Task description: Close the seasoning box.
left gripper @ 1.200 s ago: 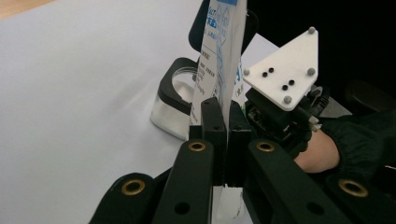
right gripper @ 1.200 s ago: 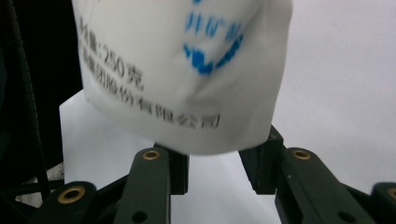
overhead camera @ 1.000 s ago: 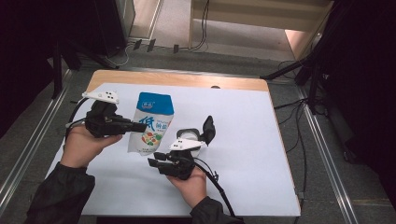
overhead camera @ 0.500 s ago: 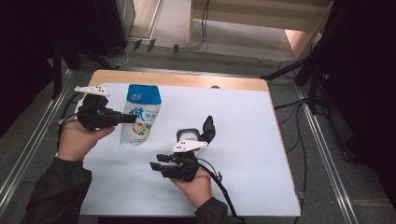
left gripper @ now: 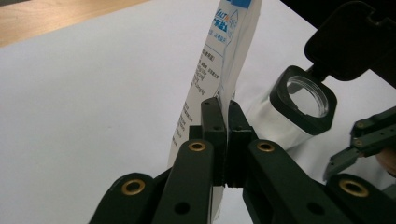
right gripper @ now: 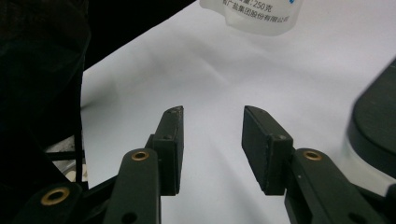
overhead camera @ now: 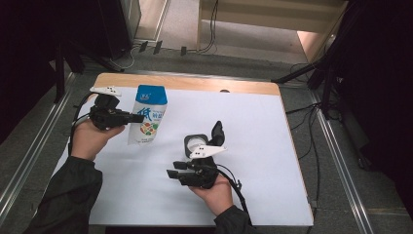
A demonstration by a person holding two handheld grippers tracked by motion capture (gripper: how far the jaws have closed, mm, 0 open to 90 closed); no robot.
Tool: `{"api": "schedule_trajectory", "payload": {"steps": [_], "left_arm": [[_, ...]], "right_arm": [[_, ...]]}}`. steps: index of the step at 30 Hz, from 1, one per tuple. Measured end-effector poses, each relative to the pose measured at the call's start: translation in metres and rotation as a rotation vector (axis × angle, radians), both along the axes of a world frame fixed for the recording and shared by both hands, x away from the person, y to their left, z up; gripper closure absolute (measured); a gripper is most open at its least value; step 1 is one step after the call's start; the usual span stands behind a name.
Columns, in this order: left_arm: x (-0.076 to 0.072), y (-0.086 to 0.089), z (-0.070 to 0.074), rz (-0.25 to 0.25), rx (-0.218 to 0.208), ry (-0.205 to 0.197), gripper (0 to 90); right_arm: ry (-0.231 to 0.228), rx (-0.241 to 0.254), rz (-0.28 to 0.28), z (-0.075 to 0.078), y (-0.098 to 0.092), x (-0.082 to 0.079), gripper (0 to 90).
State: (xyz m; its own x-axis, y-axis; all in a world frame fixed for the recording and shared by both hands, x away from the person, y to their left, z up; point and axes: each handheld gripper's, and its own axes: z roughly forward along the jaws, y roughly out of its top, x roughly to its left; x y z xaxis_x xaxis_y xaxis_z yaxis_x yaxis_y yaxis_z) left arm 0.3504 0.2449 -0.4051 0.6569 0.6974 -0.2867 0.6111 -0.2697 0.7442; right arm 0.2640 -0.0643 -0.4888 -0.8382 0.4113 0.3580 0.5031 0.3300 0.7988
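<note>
The left claw point(overhead camera: 127, 117) is clenched on the side edge of a white-and-blue pouch point(overhead camera: 148, 115), holding it upright at the left of the table point(overhead camera: 253, 117); in the left gripper view the pads point(left gripper: 211, 122) pinch the pouch point(left gripper: 219, 60) edge flat between them. Just right of the pouch stands a black-rimmed jar point(overhead camera: 196, 144) with its lid flipped up. The right claw point(overhead camera: 173, 169) lies near the jar's front, released, its jaws having just been opening, with only white table sheet point(right gripper: 210, 93) between the pads point(right gripper: 173, 140).
</note>
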Motion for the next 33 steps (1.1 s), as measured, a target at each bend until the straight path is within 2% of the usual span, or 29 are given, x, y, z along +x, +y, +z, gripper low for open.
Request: {"api": "schedule_trajectory", "payload": {"steps": [4, 8, 11, 12, 14, 17, 24, 26, 33], "left_arm": [[0.011, 0.001, -0.007, 0.016, -0.002, -0.017, 90.0], [0.018, 0.002, -0.017, 0.033, 0.027, -0.022, 90.0], [0.021, 0.004, -0.025, 0.042, 0.036, 0.006, 90.0], [0.021, 0.004, -0.028, 0.047, 0.042, 0.004, 90.0], [0.021, 0.007, -0.031, 0.051, 0.033, 0.014, 90.0], [0.019, 0.012, -0.032, 0.065, 0.021, 0.009, 90.0], [0.010, 0.014, -0.035, 0.051, 0.024, 0.004, 90.0], [0.007, 0.016, -0.037, 0.056, 0.030, -0.008, 90.0], [-0.006, 0.025, -0.041, 0.057, 0.041, -0.003, 90.0]], "right_arm": [[0.004, -0.016, -0.005, 0.001, -0.009, 0.001, 60.3], [0.001, -0.021, -0.021, 0.003, -0.021, 0.000, 60.3], [-0.006, -0.023, -0.029, 0.005, -0.028, 0.002, 60.3], [-0.003, -0.023, -0.032, 0.005, -0.031, 0.002, 60.3], [-0.003, -0.026, -0.037, 0.006, -0.036, 0.003, 60.3], [-0.008, -0.025, -0.042, 0.007, -0.042, 0.003, 60.3], [-0.018, -0.036, -0.047, 0.009, -0.058, 0.003, 60.2], [-0.016, -0.044, -0.051, 0.009, -0.063, 0.003, 60.2], [-0.018, -0.054, -0.070, 0.011, -0.078, 0.005, 60.2]]}}
